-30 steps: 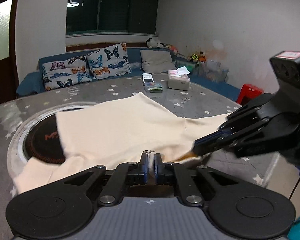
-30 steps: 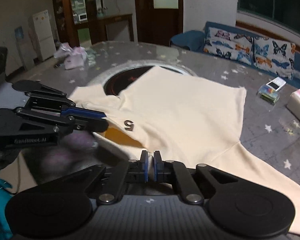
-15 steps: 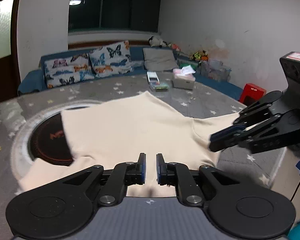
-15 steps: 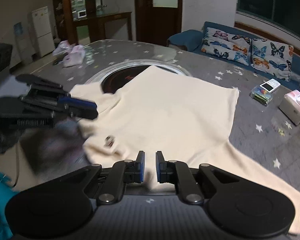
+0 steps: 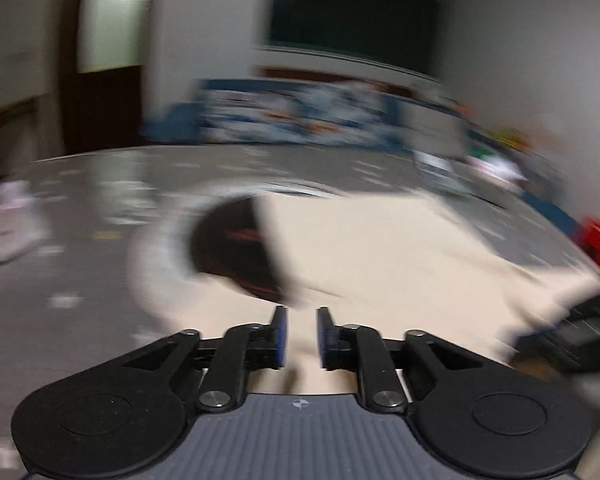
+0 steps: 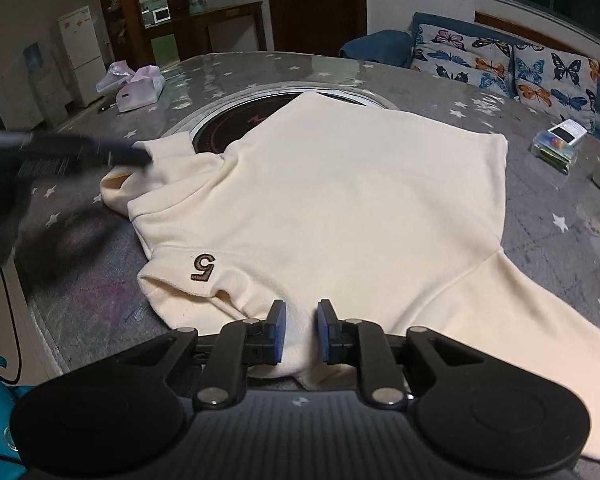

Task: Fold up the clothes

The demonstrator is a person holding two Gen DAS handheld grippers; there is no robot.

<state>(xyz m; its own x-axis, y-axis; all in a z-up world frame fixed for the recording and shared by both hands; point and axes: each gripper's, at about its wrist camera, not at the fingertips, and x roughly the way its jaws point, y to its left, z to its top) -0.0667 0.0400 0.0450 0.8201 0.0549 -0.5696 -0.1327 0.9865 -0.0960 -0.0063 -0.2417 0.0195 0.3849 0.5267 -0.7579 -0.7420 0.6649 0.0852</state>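
A cream long-sleeved sweatshirt with a brown embroidered "5" (image 6: 332,200) lay spread on the grey star-patterned table (image 6: 560,248), partly covering the round black inset hotplate (image 6: 236,128). The right gripper (image 6: 300,330) hovered over its near hem, jaws parted and empty. The left gripper (image 5: 299,334) was also parted; its view was badly blurred, so it seemingly held nothing.

The whole left wrist view is smeared by motion: the sofa (image 5: 300,116) and the items at the table's far right are streaks, and the right gripper (image 5: 588,332) is a dark blur cut by the right edge. In the right wrist view the left gripper (image 6: 60,156) is blurred, perhaps touching the cream sweater (image 6: 320,208) at its left sleeve. The sweater's right sleeve runs behind the near gripper body.
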